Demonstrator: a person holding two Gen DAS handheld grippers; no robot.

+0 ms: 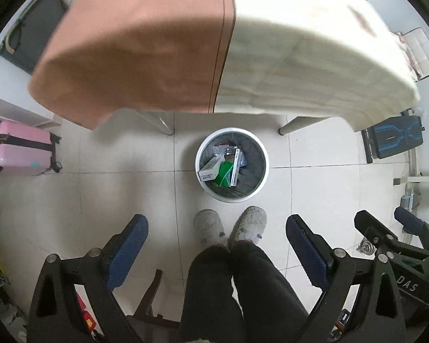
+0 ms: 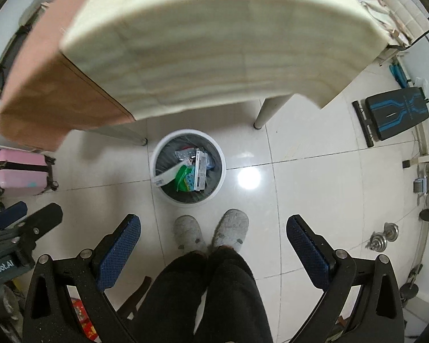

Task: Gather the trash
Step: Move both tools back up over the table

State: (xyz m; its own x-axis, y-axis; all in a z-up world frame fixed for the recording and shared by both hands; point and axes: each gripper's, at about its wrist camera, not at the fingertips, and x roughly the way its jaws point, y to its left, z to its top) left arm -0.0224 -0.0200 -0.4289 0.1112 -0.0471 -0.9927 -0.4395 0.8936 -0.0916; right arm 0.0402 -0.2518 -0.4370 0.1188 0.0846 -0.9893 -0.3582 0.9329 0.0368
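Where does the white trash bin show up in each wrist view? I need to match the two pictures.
Left wrist: the trash bin sits just right of centre, on the floor tiles below the table edge, ahead of the grey slippers.
Right wrist: the trash bin sits slightly left of centre, again just ahead of the slippers.
Shared landmark: the pink suitcase at the left edge of both views.
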